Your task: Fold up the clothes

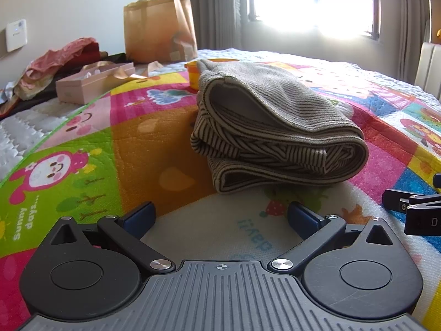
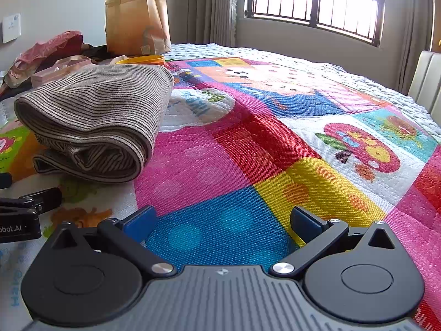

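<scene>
A grey-and-black striped garment (image 1: pixel 275 129) lies folded in a thick bundle on the colourful play mat (image 1: pixel 143 143). It also shows in the right wrist view (image 2: pixel 93 118), at the left. My left gripper (image 1: pixel 220 218) is open and empty, low over the mat just short of the bundle's near edge. My right gripper (image 2: pixel 223 220) is open and empty, over the mat (image 2: pixel 248 165) to the right of the bundle. The right gripper's side shows at the left view's right edge (image 1: pixel 413 209), and the left gripper's side shows at the right view's left edge (image 2: pixel 22 215).
A brown paper bag (image 1: pixel 158 27) stands at the back of the bed. A pink gift box (image 1: pixel 91 84), a pile of red and dark cloth (image 1: pixel 55 63) and a yellow-orange container (image 1: pixel 194 74) lie behind the bundle. A window (image 1: pixel 311 0) and curtains are beyond.
</scene>
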`<state>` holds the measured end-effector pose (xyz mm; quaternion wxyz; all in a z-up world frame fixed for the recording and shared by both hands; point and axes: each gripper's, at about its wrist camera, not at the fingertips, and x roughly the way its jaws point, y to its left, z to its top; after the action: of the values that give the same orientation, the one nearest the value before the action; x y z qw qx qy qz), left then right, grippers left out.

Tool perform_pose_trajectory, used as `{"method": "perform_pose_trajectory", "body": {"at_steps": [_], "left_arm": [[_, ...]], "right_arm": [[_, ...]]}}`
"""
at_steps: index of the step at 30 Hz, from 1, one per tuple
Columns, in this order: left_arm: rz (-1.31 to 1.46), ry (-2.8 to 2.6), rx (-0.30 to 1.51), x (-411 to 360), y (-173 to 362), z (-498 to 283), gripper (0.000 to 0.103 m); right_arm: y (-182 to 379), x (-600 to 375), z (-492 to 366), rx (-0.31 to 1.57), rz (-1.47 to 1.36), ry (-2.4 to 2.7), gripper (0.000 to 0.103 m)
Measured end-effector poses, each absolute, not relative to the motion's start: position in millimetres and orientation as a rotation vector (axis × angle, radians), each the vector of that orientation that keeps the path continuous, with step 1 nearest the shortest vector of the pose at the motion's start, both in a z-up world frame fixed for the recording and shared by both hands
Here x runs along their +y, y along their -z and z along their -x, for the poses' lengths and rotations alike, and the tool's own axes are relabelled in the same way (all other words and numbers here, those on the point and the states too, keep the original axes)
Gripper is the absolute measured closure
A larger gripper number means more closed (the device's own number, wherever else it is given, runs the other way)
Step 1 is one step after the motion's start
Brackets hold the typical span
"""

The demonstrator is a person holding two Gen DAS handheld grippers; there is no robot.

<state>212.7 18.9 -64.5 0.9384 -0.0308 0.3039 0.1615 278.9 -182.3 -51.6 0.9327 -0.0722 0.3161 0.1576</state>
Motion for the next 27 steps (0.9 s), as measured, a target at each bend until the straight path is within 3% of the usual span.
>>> {"method": "perform_pose_trajectory", "body": {"at_steps": [27], "left_arm": [[0.063,-0.330,0.638,19.1,64.3,-214.8,0.000]], "right_arm": [[51.7,-183.9,-281.0,0.657,0.142,-0.326,0.000]]}}
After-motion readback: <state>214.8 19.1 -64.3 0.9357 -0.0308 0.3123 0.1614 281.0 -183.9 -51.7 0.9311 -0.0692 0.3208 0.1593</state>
